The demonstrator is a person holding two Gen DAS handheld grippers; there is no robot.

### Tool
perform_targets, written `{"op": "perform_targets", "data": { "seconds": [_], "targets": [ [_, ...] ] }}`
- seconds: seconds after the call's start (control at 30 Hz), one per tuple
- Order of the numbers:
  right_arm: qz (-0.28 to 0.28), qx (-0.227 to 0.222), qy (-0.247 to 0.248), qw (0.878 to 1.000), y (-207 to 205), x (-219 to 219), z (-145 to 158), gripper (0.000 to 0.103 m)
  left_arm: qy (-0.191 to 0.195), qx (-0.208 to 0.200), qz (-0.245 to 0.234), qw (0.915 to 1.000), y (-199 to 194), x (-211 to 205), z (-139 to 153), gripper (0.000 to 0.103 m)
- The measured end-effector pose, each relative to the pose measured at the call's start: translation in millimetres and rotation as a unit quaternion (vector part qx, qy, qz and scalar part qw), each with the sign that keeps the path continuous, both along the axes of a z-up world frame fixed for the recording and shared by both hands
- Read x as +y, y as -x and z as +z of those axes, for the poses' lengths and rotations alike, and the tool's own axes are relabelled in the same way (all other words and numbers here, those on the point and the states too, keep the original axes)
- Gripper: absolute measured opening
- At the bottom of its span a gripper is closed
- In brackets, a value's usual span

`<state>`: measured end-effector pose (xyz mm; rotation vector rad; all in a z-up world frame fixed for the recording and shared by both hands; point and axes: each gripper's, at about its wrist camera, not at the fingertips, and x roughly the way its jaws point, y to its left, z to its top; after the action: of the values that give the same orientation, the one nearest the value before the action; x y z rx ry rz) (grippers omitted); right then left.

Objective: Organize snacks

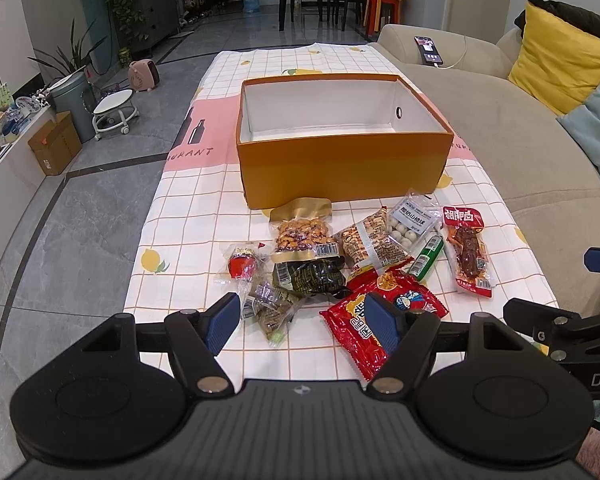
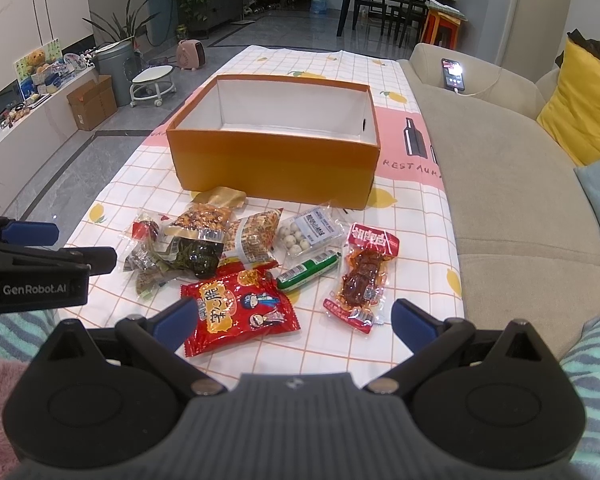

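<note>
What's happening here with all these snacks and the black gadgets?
A person holds a two-finger gripper in each hand, about to sort snacks. The left gripper and right gripper both hover open over the near edge of the table, holding nothing. The snack packets, including a red noodle-snack bag, lie in a pile on the tablecloth. The orange box behind them looks empty.

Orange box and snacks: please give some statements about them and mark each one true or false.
1. The orange box is empty inside. True.
2. The green stick snack lies inside the box. False: it lies on the tablecloth, in front of the box.
3. The right gripper is open. True.
4. The left gripper holds the red noodle bag. False: it is open and holds nothing.
5. The box has a lid on. False: it is open at the top.
</note>
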<state>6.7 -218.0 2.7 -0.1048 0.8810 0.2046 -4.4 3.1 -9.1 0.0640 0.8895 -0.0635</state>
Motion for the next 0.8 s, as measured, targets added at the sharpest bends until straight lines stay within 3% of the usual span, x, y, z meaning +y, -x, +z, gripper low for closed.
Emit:
{"op": "perform_targets", "data": {
  "seconds": [0.53, 0.67, 0.73, 0.77, 0.8],
  "targets": [
    [-0.01, 0.003, -0.004, 1.0, -3.6, -3.1, -3.1, 0.099, 0.007, 0.006, -0.008, 0.9999, -1.3, 2.0, 1.0, 0.083],
    [-0.027, 0.013, -0.019, 0.999, -8.1, -9.7, -6.8, 0.099, 0.025, 0.012, -0.025, 0.9993, -2.4, 1.5, 2.6, 0.07],
    [-0.036, 0.014, -0.022, 0.999, -10.8, -11.6, -7.8, 0.099, 0.039, 0.025, -0.033, 0.9984, -5.8, 0.8, 2.8, 0.069],
    [-0.039, 0.014, -0.023, 0.999, -12.7, -13.2, -9.4, 0.099, 0.047, 0.034, -0.038, 0.9976, -8.7, 1.0, 1.5, 0.063],
    [-0.04, 0.013, -0.023, 0.999, -14.5, -14.3, -10.3, 0.099, 0.055, 0.039, -0.044, 0.9968, -10.9, 1.0, 0.4, 0.05]
  ]
}}
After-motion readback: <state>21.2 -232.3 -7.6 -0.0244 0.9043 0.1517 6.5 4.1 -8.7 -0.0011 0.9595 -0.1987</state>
